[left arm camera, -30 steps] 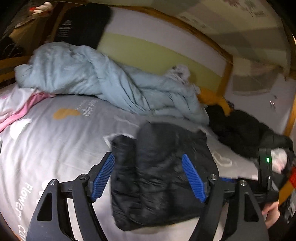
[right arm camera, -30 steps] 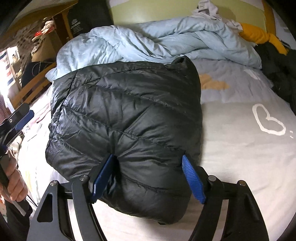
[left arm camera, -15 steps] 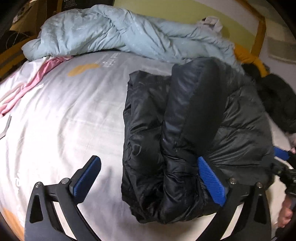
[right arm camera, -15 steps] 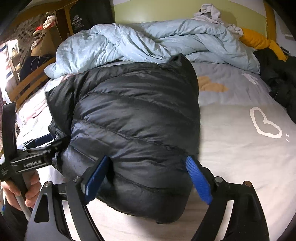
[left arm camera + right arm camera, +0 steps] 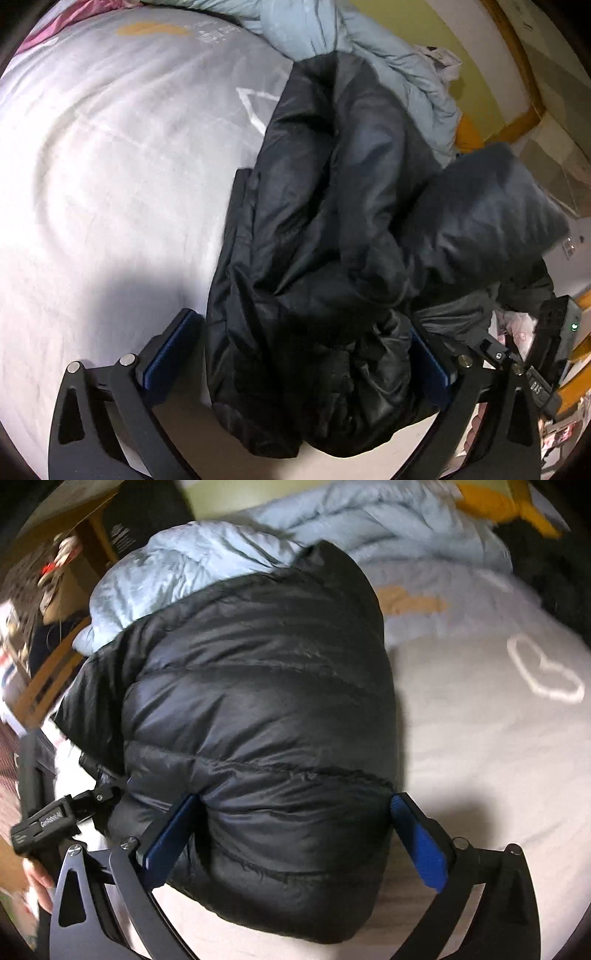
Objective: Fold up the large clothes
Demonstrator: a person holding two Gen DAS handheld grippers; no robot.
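Observation:
A black puffer jacket (image 5: 332, 221) lies folded into a thick bundle on the grey bed sheet (image 5: 110, 184). My left gripper (image 5: 301, 325) straddles its near end, jaws spread wide; the right pad touches the fabric and the left pad stands just off it. In the right wrist view the same jacket (image 5: 258, 701) shows its quilted side. My right gripper (image 5: 295, 800) is opening around that end, its right pad (image 5: 417, 842) clear of the fabric. The left gripper's body (image 5: 40, 823) and a hand (image 5: 35, 878) appear at the lower left.
A crumpled light blue duvet (image 5: 221, 546) lies behind the jacket. A yellow garment (image 5: 506, 502) and dark clothes (image 5: 554, 572) sit at the far right. A wooden bed frame (image 5: 517, 74) runs along the wall. Bare sheet with a white heart print (image 5: 543, 675) lies right of the jacket.
Both grippers have widened their jaws and come down closer to the jacket. The left one moved in and rolled, and the bundle now fills the space between its jaws.

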